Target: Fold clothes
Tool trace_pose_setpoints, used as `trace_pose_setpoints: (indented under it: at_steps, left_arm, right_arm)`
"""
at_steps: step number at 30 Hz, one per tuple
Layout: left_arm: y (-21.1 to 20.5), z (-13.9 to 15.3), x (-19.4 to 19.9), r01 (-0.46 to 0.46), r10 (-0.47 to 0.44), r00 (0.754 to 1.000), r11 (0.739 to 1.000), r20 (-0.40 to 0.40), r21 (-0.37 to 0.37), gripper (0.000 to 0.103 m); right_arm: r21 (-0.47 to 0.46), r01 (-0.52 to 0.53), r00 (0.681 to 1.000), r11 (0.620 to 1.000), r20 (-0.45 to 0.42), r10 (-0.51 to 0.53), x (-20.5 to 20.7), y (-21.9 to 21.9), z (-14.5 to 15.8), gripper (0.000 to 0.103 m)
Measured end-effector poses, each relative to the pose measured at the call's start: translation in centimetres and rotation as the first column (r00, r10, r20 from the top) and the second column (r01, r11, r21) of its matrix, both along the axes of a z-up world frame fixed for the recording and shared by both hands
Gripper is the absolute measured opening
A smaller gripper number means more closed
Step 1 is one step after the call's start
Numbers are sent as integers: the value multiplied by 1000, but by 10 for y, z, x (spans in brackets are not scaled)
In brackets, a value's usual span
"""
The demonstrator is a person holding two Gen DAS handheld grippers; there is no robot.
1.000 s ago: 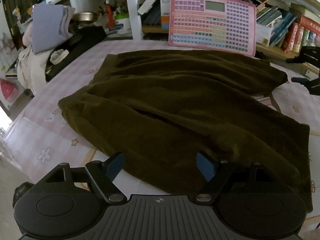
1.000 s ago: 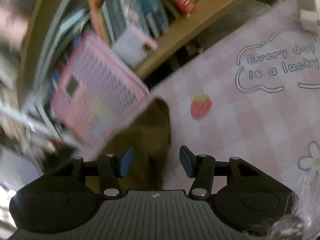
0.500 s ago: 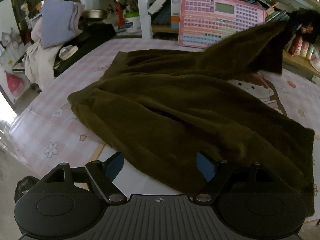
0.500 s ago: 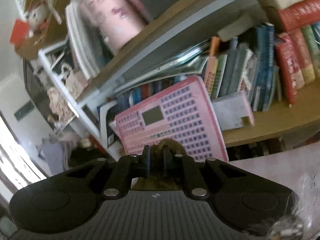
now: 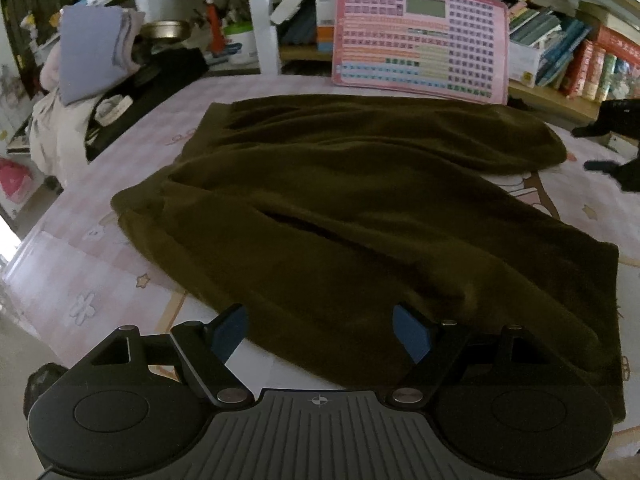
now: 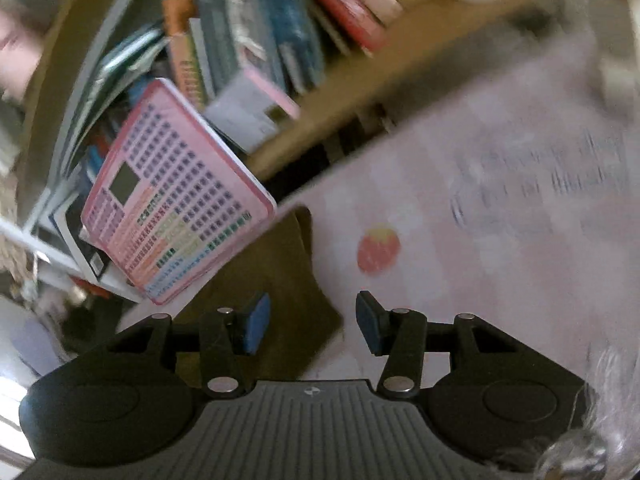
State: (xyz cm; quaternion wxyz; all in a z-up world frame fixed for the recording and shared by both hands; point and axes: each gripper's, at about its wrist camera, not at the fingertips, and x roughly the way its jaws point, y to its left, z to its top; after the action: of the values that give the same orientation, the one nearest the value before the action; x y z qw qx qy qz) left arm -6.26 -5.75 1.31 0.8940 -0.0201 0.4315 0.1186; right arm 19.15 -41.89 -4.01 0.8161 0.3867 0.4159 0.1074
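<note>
The brown garment (image 5: 360,216) lies spread, still rumpled, on the pink-checked counter (image 5: 104,288), its far edge near the pink keyboard toy (image 5: 420,40). The left tongs (image 5: 320,328) hover wide apart over its near hem, gripping nothing. The right tongs (image 6: 308,320) are also wide and empty, above a far corner. Folding looks barely begun; next, each should pinch an edge to fold it over.
</note>
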Motion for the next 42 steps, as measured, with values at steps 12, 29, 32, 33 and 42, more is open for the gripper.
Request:
trace_pose_setpoints:
  at_steps: [12,29,32,33,42]
  left_arm:
    - [3,5,-9,-43,43,999,999,14,15,82]
    - [41,-15,-31,-246,240,968,966,-78,-74,82]
    - [48,-18,-32,-256,249,965,962,-78,-92,82]
    - [50,-16,-32,-253,248,967,963,-67,-89,82]
    - [106,12,-29,-208,222,965,972,143,-106,81]
  right_arm:
    - [67,213,972,975,-111,-205,27,34,-16,4]
    - [-527,-844,29,101,142,989,-181,300,50,26]
    - [-451,-879,88,155,165,982,-177,284,50,36]
    - [-445,-879,106,170,165,981,-176,279,52,36]
    - [-457,-773,423,440,145,894,-160,269,74,41]
